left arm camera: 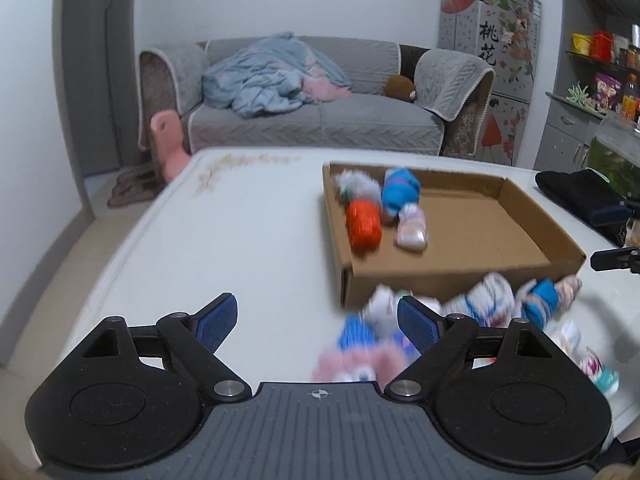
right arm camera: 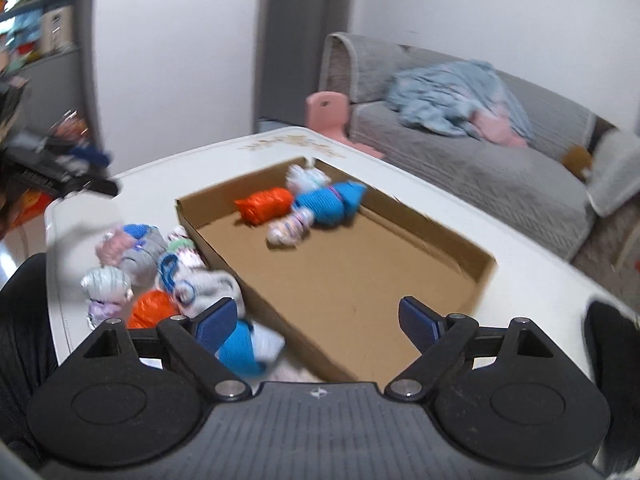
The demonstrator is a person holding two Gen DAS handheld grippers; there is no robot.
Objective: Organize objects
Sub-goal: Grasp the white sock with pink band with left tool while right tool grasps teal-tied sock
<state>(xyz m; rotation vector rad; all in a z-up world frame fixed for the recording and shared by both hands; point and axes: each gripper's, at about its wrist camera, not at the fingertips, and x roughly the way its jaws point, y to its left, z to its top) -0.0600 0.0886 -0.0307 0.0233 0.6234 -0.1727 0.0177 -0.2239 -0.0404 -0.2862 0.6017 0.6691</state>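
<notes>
Left claw: my left gripper (left arm camera: 318, 320) stands wide apart, ribbed blue pads (left arm camera: 218, 322) bare, nothing between them but white table (left arm camera: 160, 260).
Right claw: my right gripper (right arm camera: 318, 322) is just as wide and holds nothing; it hangs over the near end of the cardboard tray (right arm camera: 486, 270).
Tray: shallow, flat brown cardboard with low walls, resting on the glossy table.
Inside the tray: four soft rolled bundles at its far end, an orange roll (right arm camera: 266, 204), a blue roll (right arm camera: 330, 202), a pale fuzzy one (right arm camera: 306, 178) and a pastel striped one (right arm camera: 288, 230).
Axis: in the right view the orange and blue rolls lie lengthwise across the tray's width, nearly end to end.
Outside the tray: a loose pile of rolls (left arm camera: 480, 308) on the table against the tray's long wall (blurred, so I cannot count them).
Left view only: a flower-patterned cabinet (left arm camera: 496, 40) beyond the grey quilted sofa (left arm camera: 320, 116).
Right view only: dark fabric at both lower edges.
</notes>
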